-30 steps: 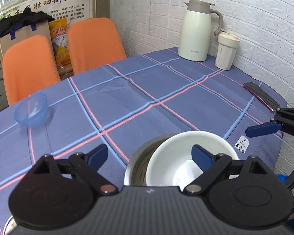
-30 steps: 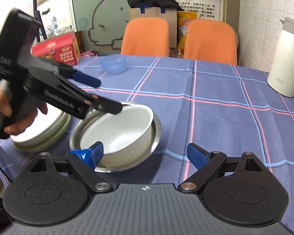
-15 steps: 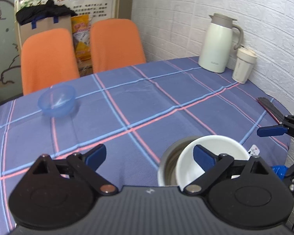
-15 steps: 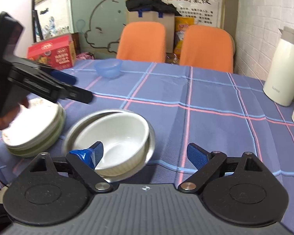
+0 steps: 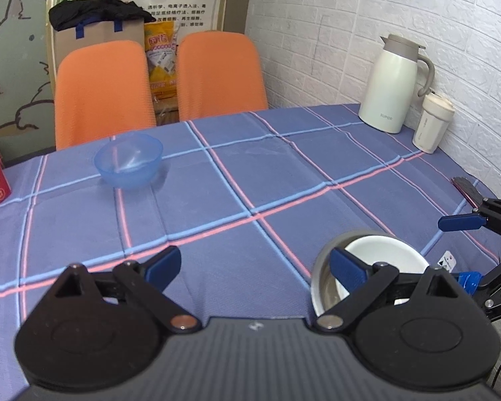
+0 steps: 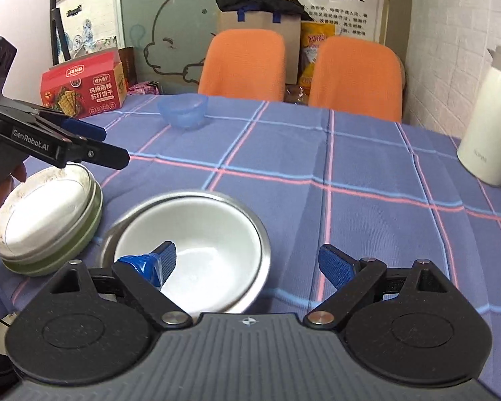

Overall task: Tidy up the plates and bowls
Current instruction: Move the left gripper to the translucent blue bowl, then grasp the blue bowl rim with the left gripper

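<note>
- Right wrist view: right gripper (image 6: 247,264) spread apart above white ceramic bowl (image 6: 197,250) nested in steel bowl (image 6: 260,230).
- Left gripper (image 5: 254,264) spread apart, empty; translucent blue plastic bowl (image 5: 128,160) far left.

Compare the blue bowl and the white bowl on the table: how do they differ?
The blue bowl is translucent; the white bowl is opaque. The blue bowl stands alone at the far side near the chairs; the white bowl sits nested inside a metal bowl near the right gripper. Both stand upright and look empty.
</note>
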Available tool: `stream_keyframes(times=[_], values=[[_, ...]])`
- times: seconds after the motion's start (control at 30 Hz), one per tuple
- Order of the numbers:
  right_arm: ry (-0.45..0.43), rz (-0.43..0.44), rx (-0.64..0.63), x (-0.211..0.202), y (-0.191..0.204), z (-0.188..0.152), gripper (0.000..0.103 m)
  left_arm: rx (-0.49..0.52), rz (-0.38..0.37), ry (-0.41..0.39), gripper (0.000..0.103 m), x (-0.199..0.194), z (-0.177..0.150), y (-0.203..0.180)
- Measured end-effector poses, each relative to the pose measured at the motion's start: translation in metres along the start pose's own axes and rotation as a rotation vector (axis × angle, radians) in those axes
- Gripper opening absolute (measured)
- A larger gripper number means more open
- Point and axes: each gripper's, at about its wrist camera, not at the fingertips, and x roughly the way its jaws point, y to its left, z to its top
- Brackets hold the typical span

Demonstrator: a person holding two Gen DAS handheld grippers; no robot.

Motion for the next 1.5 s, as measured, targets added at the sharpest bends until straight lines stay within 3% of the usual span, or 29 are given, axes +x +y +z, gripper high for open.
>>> stream_keyframes(times=[0.2, 0.4, 0.63, 0.73, 0.9, 1.1, 1.33, 1.43, 1.5], values=[[0.019, 0.047, -0.082, 0.025, 0.019, 0.030, 0.080, -0.037, 0.065, 0.014, 0.097, -0.003, -0.004, 0.036], [0.036, 0.090, -0.224, 0.064, 0.048, 0.081, 0.080, -0.082, 0.139, 0.039, 0.097, 0.004, -0.001, 0.087], [0.085, 0.130, -0.330, 0.135, 0.062, 0.149, 0.080, -0.096, 0.205, 0.000, 0.097, 0.030, 0.051, 0.145], [0.100, 0.134, -0.323, 0.175, 0.061, 0.169, 0.080, -0.139, 0.182, -0.018, 0.097, 0.056, 0.078, 0.167], [0.135, 0.135, -0.301, 0.235, 0.058, 0.174, 0.080, -0.179, 0.157, 0.036, 0.097, 0.118, 0.099, 0.193], [0.157, 0.143, -0.282, 0.271, 0.057, 0.175, 0.080, -0.223, 0.122, 0.092, 0.097, 0.170, 0.100, 0.205], [0.114, 0.234, -0.199, 0.278, 0.051, 0.171, 0.082, -0.213, 0.164, 0.098, 0.097, 0.183, 0.095, 0.211], [0.071, 0.241, -0.198, 0.274, 0.049, 0.164, 0.084, -0.218, 0.173, 0.092, 0.097, 0.183, 0.093, 0.213], [0.088, 0.236, -0.200, 0.273, 0.052, 0.167, 0.084, -0.219, 0.174, 0.091, 0.097, 0.183, 0.092, 0.213]])
